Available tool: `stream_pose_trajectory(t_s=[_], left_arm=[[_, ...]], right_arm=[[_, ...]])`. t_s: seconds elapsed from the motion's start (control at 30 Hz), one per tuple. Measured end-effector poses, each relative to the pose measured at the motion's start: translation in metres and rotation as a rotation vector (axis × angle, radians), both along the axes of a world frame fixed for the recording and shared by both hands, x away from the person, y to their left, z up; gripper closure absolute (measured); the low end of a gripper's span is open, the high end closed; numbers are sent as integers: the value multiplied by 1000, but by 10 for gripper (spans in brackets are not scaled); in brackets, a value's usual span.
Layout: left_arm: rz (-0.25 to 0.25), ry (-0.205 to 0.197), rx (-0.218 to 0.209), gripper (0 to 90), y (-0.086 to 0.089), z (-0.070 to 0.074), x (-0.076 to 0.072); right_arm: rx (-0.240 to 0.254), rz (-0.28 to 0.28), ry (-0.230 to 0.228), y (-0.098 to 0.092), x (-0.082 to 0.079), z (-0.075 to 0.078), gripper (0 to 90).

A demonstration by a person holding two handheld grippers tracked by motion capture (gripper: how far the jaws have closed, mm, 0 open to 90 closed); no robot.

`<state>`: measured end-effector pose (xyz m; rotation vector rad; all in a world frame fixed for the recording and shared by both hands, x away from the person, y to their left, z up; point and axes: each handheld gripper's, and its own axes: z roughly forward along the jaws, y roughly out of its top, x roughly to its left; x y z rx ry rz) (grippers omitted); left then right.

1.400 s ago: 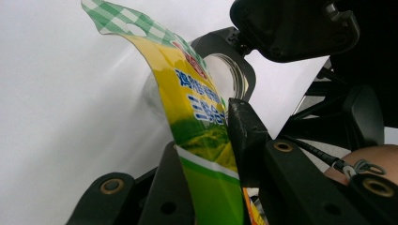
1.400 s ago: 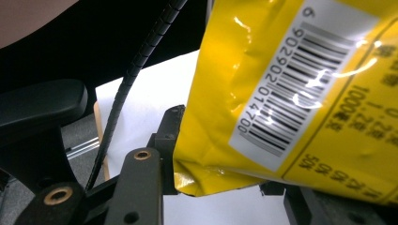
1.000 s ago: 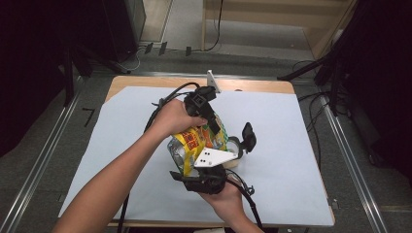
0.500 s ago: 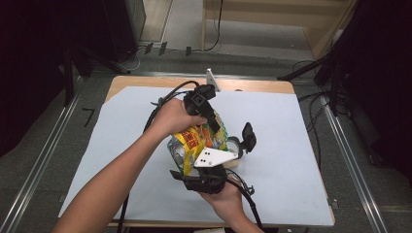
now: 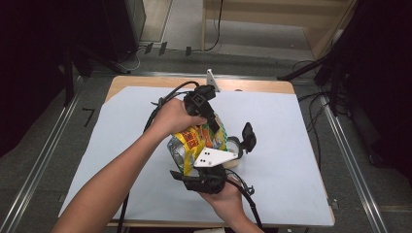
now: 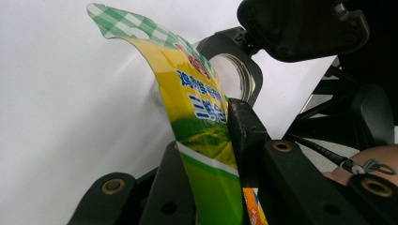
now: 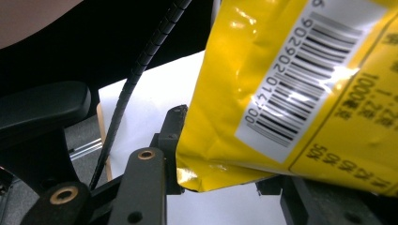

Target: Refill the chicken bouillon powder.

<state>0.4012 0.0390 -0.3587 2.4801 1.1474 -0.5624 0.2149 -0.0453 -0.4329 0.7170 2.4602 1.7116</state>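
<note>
Yellow foil of the snack bag (image 5: 197,141) is hanging above the bench (image 5: 301,145), still sealed. Left claw (image 6: 213,140) is pinching its green top edge; right claw (image 7: 220,173) is clamping the barcode end. Tearing it open is likely still ahead.
</note>
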Motion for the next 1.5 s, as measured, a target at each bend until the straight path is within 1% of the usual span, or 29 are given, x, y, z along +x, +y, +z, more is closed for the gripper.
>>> stream_pose_trajectory(t_s=[0.03,0.17,0.23,0.8,1.17,1.5], left_arm=[[-1,0,-1,820,0,0,0],[-3,1,4,819,1,0,0],[-2,3,3,819,1,0,0],[-9,7,11,818,0,1,0],[-14,5,10,816,-1,0,0],[-18,13,16,812,1,0,0]], right_arm=[[0,-1,-6,0,0,0,640],[0,1,-7,0,0,0,640],[-1,2,0,0,0,0,640],[-1,8,-7,0,0,0,642],[-8,2,-21,1,-1,0,640],[-10,6,-26,0,-1,0,640]])
